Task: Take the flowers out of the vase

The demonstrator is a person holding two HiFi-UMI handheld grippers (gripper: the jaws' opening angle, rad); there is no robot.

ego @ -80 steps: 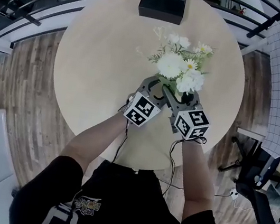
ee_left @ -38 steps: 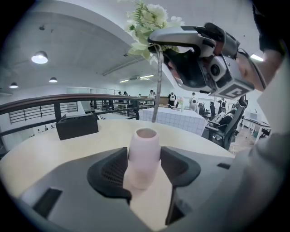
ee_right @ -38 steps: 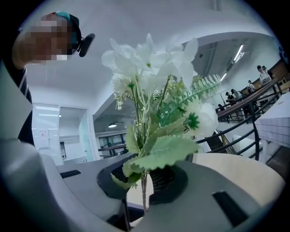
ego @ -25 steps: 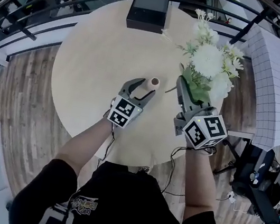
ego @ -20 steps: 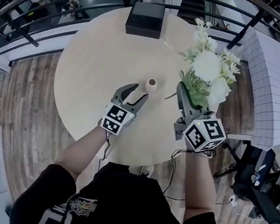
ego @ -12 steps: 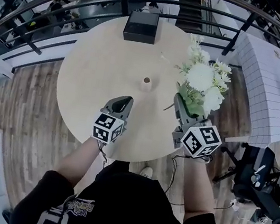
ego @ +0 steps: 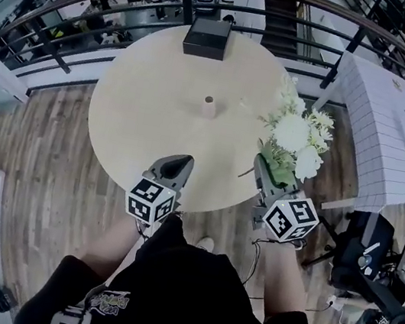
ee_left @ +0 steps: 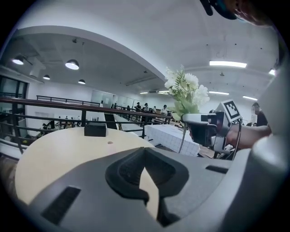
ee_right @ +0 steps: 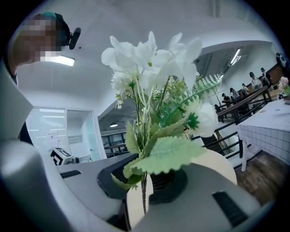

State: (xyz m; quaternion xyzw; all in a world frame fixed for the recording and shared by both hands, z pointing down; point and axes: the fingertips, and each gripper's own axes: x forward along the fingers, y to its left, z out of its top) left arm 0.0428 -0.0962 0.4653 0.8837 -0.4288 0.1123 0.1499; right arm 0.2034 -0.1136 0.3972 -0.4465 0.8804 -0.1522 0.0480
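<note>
The small tan vase (ego: 208, 107) stands upright and bare near the middle of the round table (ego: 134, 107). In the left gripper view only its mouth (ee_left: 110, 142) shows. The bunch of white flowers (ego: 294, 135) with green leaves is off the vase, over the table's right edge. My right gripper (ego: 263, 168) is shut on the stems (ee_right: 144, 192), and the blooms (ee_right: 154, 86) rise above its jaws. My left gripper (ego: 174, 165) hovers at the table's near edge, shut with nothing between its jaws (ee_left: 145, 170). The flowers (ee_left: 185, 93) show to its right.
A black box (ego: 207, 38) sits at the table's far edge. A dark railing (ego: 82, 8) curves behind the table. A white gridded table (ego: 382, 135) stands to the right, with a chair base (ego: 359, 263) on the wooden floor.
Both grippers drew back from the vase toward the near table edge. The left gripper let go of the vase and its jaws closed. The flowers moved right with the right gripper.
</note>
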